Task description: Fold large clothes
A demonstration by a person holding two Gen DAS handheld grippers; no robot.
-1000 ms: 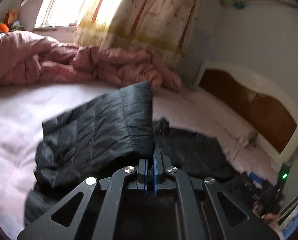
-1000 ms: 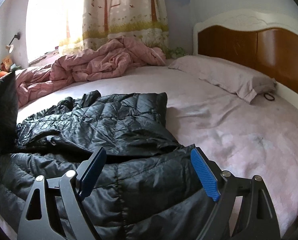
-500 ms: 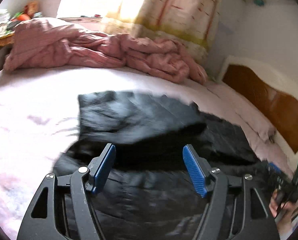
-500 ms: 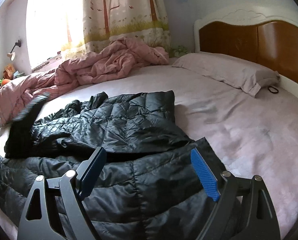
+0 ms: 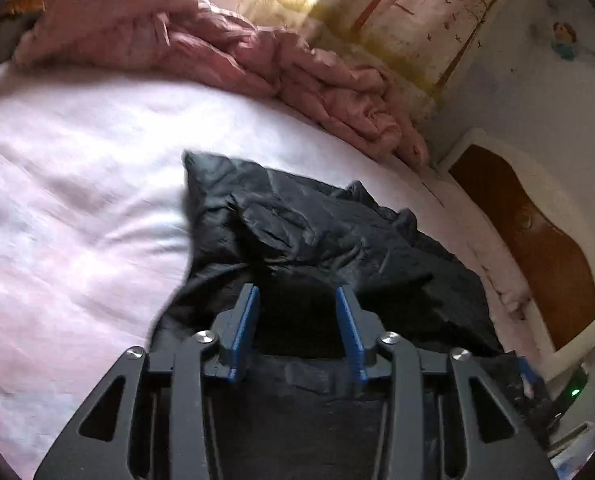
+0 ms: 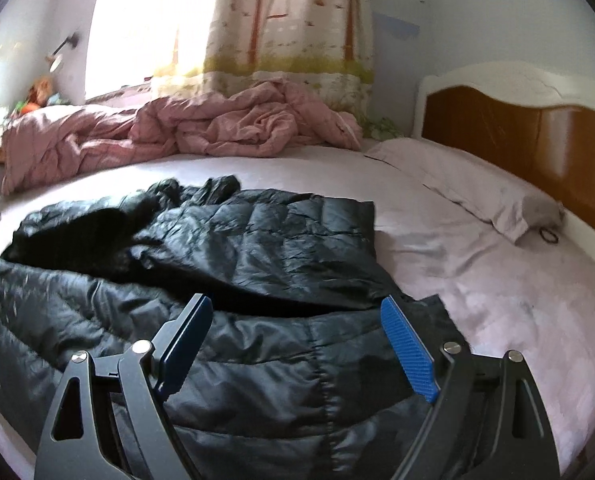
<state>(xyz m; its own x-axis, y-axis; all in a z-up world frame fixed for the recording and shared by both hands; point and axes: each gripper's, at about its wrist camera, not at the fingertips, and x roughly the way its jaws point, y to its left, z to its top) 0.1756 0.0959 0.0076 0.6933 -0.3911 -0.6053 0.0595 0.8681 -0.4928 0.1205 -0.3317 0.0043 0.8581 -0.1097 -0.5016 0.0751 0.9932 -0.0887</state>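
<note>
- Left gripper (image 5: pixel 297 312): jaws closing, nothing yet pinched; black fabric lies below and between the pads, likely a fresh grasp in progress.
- Right gripper (image 6: pixel 297 344): jaws spread wide and empty, poised over the near panel, probably ready to take a hem.
- Black quilted jacket (image 6: pixel 265 248): spread on the bed sheet (image 6: pixel 497 312), one part laid across the body, so partly folded.
- Pillow (image 6: pixel 477 184) and pink duvet (image 6: pixel 217 128): bunched well clear, leaving folding room.

right hand-held gripper (image 6: pixel 297 344) wide open, empty, above black puffer jacket (image 6: pixel 257 248) on bed (image 6: pixel 497 300).
</note>
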